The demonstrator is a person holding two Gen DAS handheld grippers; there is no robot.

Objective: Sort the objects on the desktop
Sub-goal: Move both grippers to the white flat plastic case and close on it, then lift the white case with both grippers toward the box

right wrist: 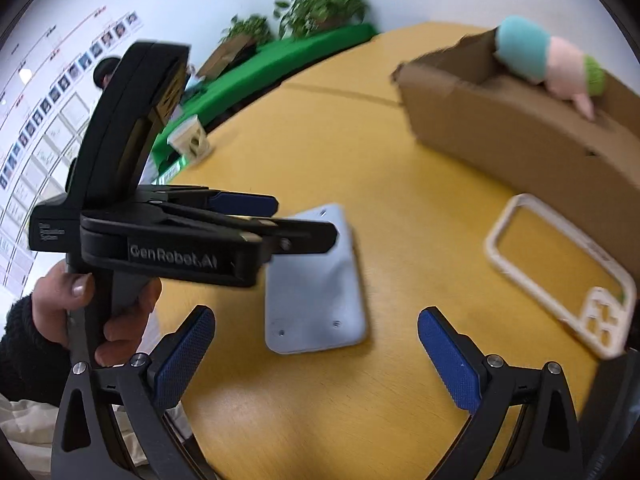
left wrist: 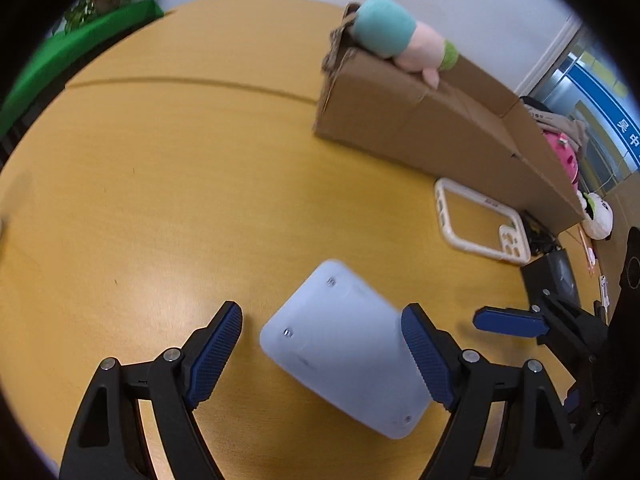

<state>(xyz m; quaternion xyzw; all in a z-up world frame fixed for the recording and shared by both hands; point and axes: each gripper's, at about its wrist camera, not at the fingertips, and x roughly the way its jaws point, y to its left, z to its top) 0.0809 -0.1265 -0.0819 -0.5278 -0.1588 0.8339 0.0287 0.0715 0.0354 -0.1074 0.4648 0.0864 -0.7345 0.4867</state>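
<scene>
Near the middle of the yellow table (left wrist: 160,184) lies a pale blue-grey slab (left wrist: 344,348) — flat between the spread fingers of the left gripper (left wrist: 322,354) — while the right gripper (right wrist: 316,356), fingers likewise spread, holds nothing beside a white frame (right wrist: 560,276).

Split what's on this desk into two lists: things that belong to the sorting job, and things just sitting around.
Part of the job:
- pale blue device, flat on the table, between the open left tool
- cream phone case
- cardboard box
- plush toy on the box rim
- right tool, open

Just lying about:
- potted plants
- green cloth
- wall posters
</scene>
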